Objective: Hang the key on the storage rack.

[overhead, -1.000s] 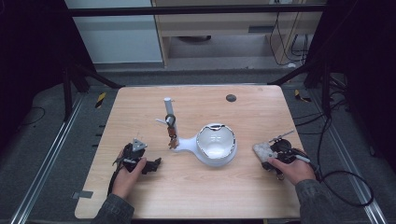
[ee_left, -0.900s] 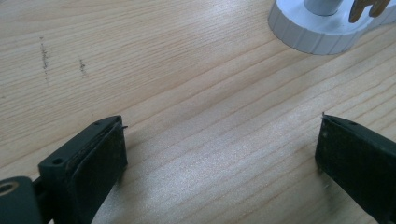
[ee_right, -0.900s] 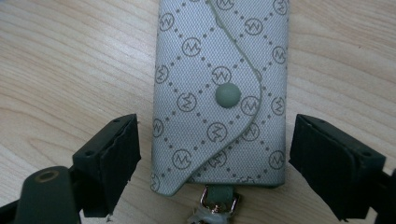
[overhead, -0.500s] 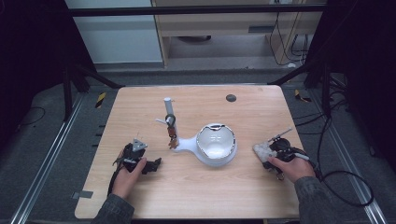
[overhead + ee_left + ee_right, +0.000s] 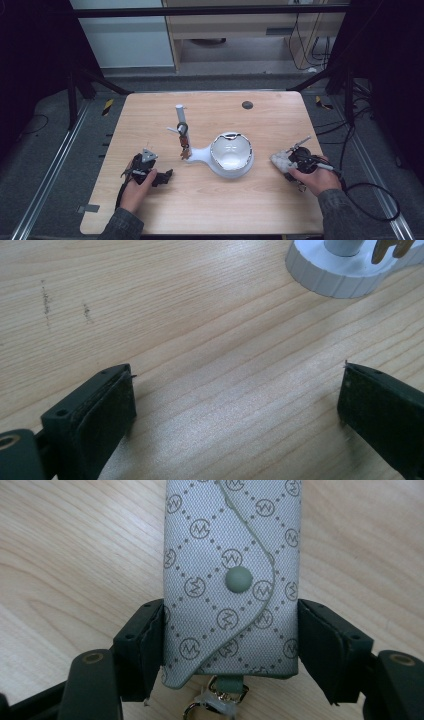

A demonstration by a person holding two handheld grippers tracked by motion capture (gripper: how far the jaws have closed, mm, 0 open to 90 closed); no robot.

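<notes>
Left gripper [image 5: 161, 177] near the left edge of the table [image 5: 150, 110], resting low, jaws spread wide over bare wood, nothing between them in the left gripper view. Farther right and a little far of it, white stand [image 5: 231, 156]: round dish with a side arm and an upright post, keys [image 5: 183, 142] hung on the post. At the right, key pouch [image 5: 232, 580] lying flat on the wood, grey fabric with a snap button, clasp end toward the hand. Right gripper [image 5: 231, 645] closed on it, jaws having just drawn in, pads pressing both long edges near the clasp end. Long axis of the pouch running straight out ahead, in line with the jaws. Stand to the left of the pouch, right hand [image 5: 312, 180] probably the one to carry it.
</notes>
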